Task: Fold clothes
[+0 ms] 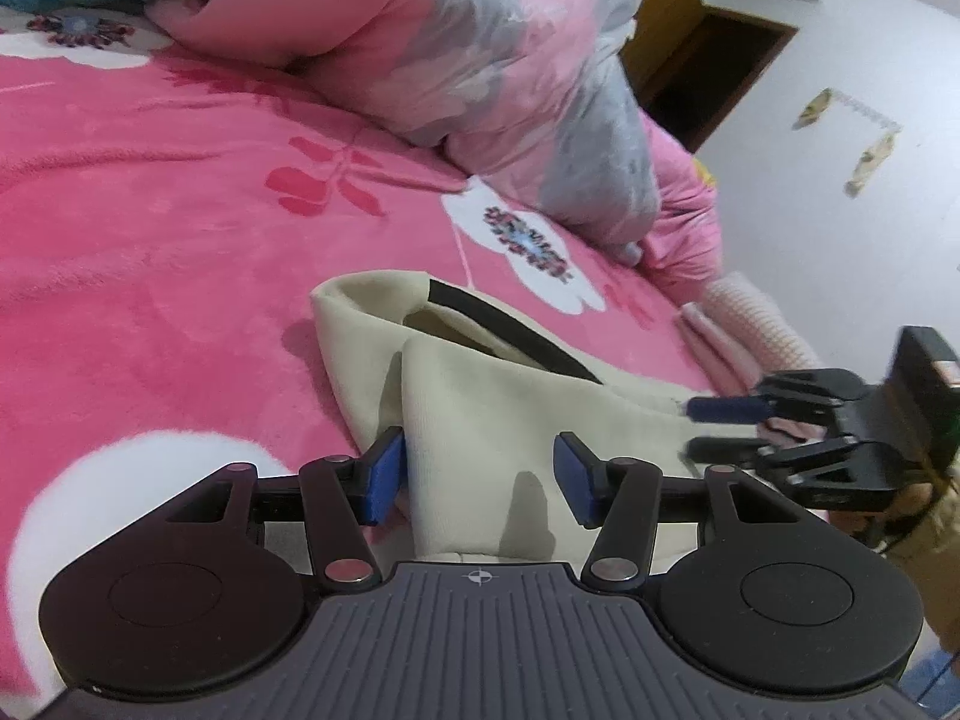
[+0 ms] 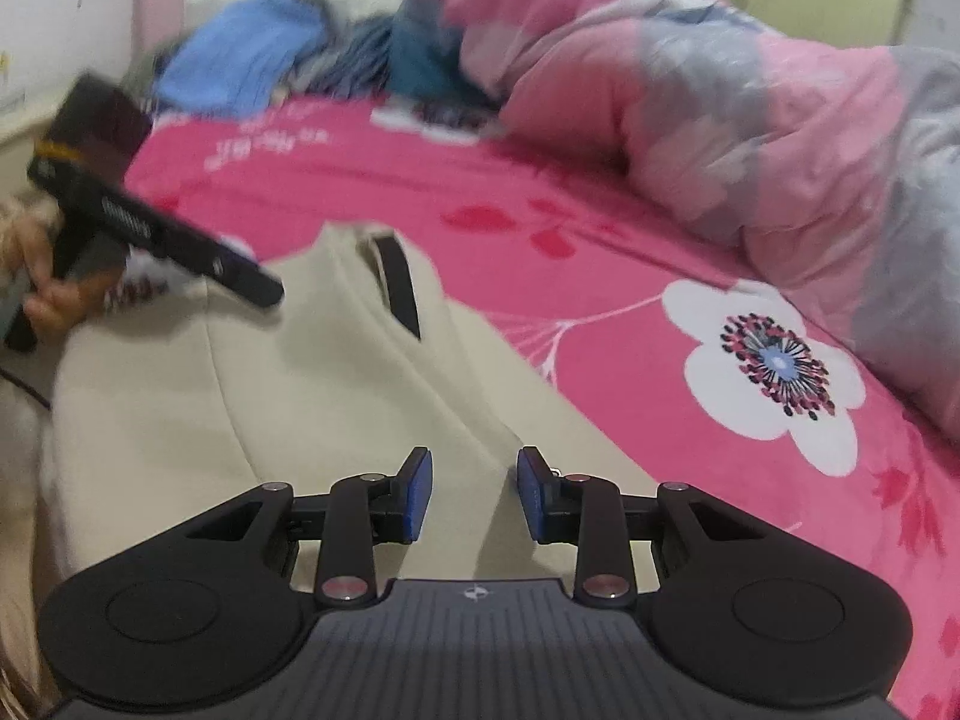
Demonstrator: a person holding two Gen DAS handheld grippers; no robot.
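Item: cream garment (image 2: 288,396), with a black strip at its opening (image 2: 399,288). It lies bunched and partly folded on the pink flowered bed cover (image 2: 630,252), in front of both your grippers.

Item: your left gripper (image 1: 480,474). Its jaws stand spread with a raised fold of the cream cloth between them; the left blue pad (image 1: 384,474) sits against the fold's edge, the other stands clear of it, so nothing is clamped.

Item: your right gripper (image 2: 474,495). Jaws part-way spread over the garment, nothing pinched between the pads. In the left wrist view it comes in from the right edge, blurred; its tips seem to lie at the garment's far edge, though touch cannot be judged.

Item: your hand (image 2: 42,288) on the left gripper's handle, seen at the left of the right wrist view.

Item: pink and grey quilt (image 1: 492,78), heaped along the far side of the bed.

Item: blue clothes (image 2: 240,72), piled beyond the quilt, near the wall.
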